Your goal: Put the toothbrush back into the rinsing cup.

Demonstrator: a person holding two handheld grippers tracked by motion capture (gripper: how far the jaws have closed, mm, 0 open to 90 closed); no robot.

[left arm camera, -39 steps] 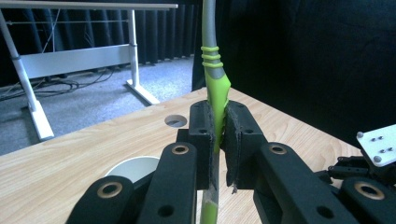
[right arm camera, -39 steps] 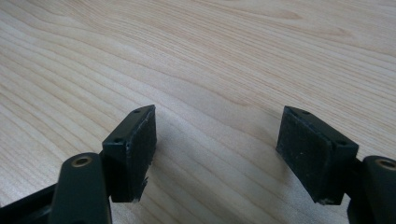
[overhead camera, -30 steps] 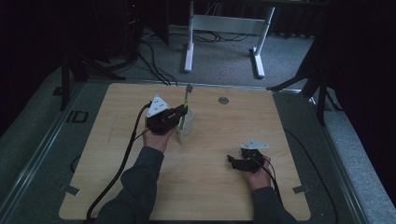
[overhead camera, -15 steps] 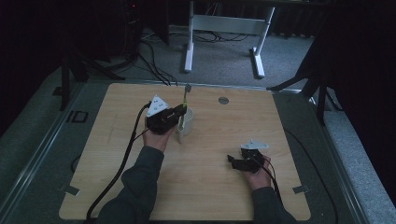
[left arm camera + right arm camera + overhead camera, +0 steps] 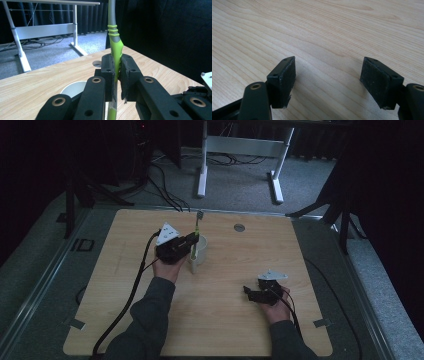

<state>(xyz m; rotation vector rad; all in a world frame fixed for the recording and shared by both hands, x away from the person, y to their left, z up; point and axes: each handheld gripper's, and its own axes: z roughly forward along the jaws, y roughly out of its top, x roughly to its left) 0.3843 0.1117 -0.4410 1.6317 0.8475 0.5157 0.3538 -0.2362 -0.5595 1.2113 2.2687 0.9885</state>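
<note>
Toothbrush pinched upright over the cup

The left hand-held gripper is clenched on the green handle of a toothbrush, which stands nearly upright between its pads, its grey neck rising above them and its lower end dropping toward the white cup just beside the gripper on the table. The right hand-held gripper rests well apart near the table's front, jaws spread wide over bare wood, grasping nothing.
</note>
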